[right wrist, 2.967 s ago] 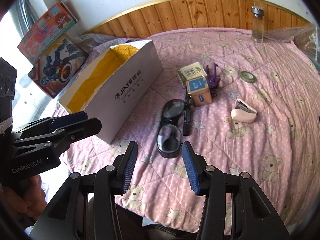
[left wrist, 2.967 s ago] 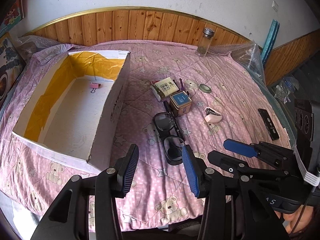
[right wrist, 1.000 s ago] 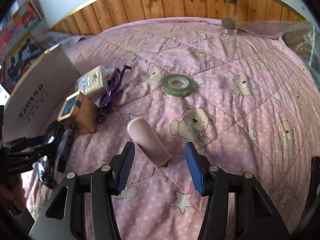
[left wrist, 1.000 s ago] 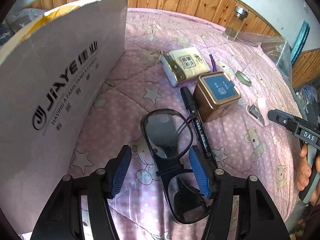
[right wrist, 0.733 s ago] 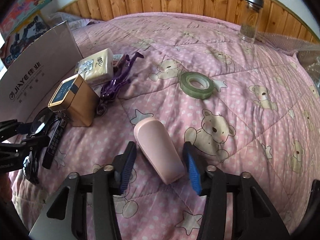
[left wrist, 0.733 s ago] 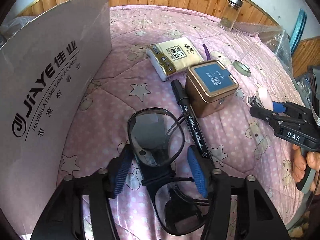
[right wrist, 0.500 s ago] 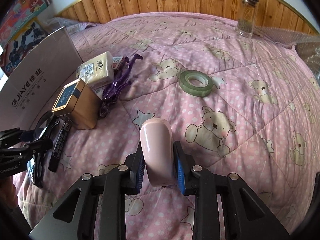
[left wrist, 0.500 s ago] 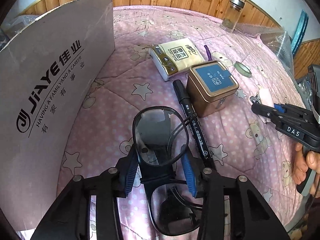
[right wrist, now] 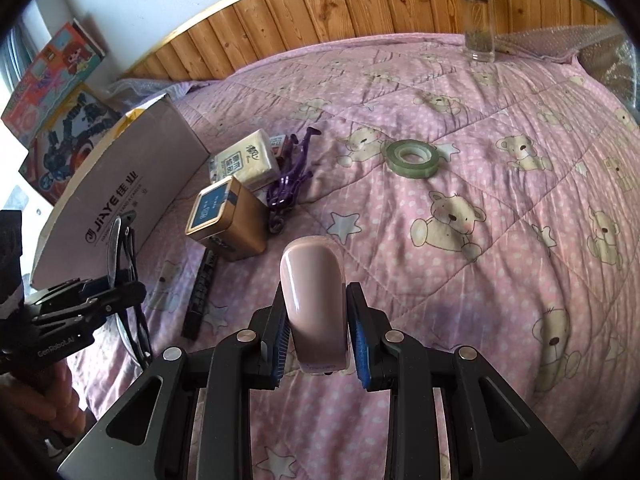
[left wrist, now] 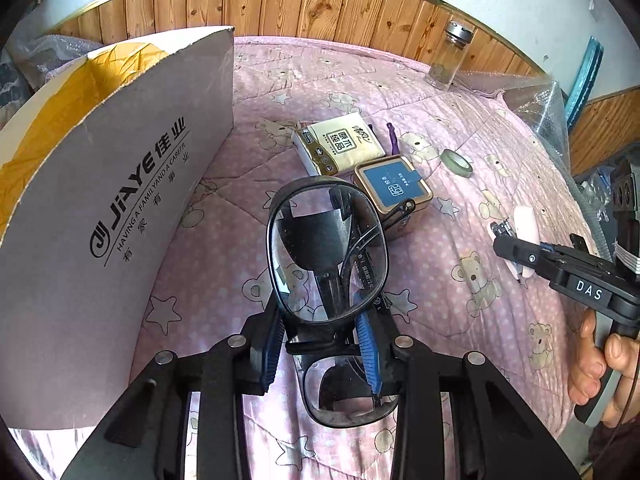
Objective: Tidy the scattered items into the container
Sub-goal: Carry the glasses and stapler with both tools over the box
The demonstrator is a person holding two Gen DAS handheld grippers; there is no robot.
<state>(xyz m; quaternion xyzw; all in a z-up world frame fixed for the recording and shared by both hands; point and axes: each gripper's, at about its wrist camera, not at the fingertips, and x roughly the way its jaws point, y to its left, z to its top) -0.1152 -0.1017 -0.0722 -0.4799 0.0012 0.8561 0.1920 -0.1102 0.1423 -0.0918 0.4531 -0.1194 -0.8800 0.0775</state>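
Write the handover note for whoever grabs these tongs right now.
Left tongs: shut on the black glasses, lifted off the quilt.
Right tongs: shut on the pink case, also raised.
Cardboard box: stands to the left, open at the top; its inside is hidden from here.
Not yet packed, lying on the quilt: tissue pack, gold tin, black marker, purple clip, tape roll. A glass jar stands by the wooden panel.
Next, likely: drop both held items into the box, then collect the rest.
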